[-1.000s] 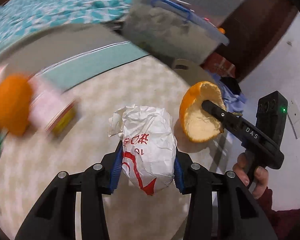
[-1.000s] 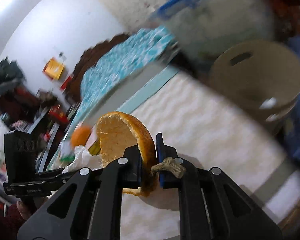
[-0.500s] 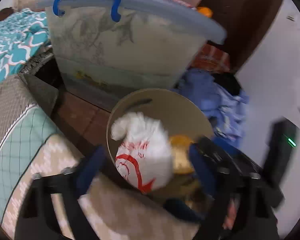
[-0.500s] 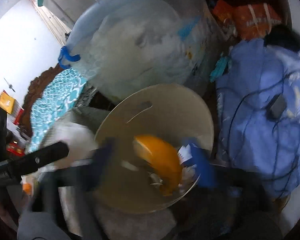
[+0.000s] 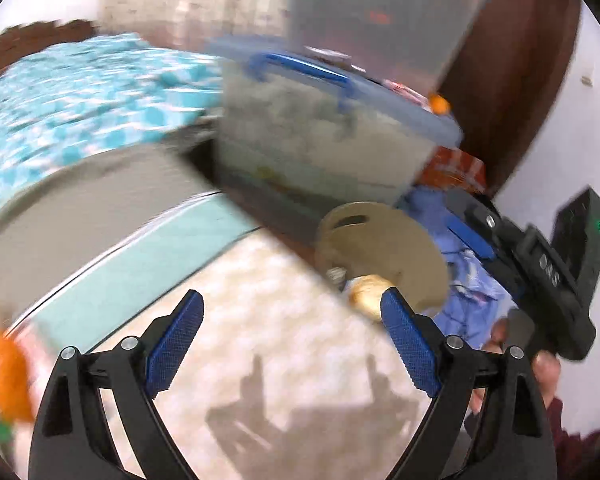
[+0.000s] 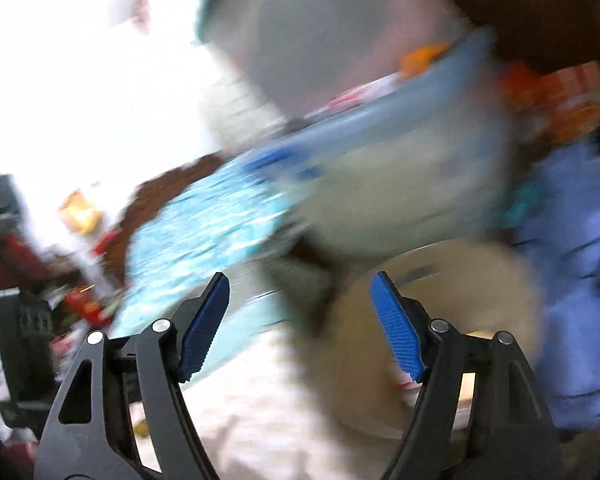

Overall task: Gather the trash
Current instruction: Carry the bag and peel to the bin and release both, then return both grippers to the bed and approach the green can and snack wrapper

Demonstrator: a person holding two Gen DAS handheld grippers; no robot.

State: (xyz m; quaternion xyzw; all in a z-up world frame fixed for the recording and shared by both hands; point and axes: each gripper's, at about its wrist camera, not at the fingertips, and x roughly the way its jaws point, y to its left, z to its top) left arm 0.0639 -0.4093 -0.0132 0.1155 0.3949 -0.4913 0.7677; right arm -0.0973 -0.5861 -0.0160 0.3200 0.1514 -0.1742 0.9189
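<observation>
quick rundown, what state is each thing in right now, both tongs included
left tongs: open, holding nothing
right tongs: open, holding nothing
trash bin: upright beside the mat, trash visible inside
storage box: lid on, blue handle lying flat
orange: resting at the far left edge, blurred

The left wrist camera is sitting just behind the left gripper, looking forward and slightly down along its spread fingers over the pale textured bed cover. Ahead and right of those tongs it is taking in the tan bin, the lidded storage box behind it, and the right gripper coming in from the right edge. The right wrist camera is riding behind the right gripper, facing the same way but closer and heavily blurred, with the bin just past its right fingertip. Both views are sharing the bin, the storage box, and the turquoise bedspread to the tongs' left.
</observation>
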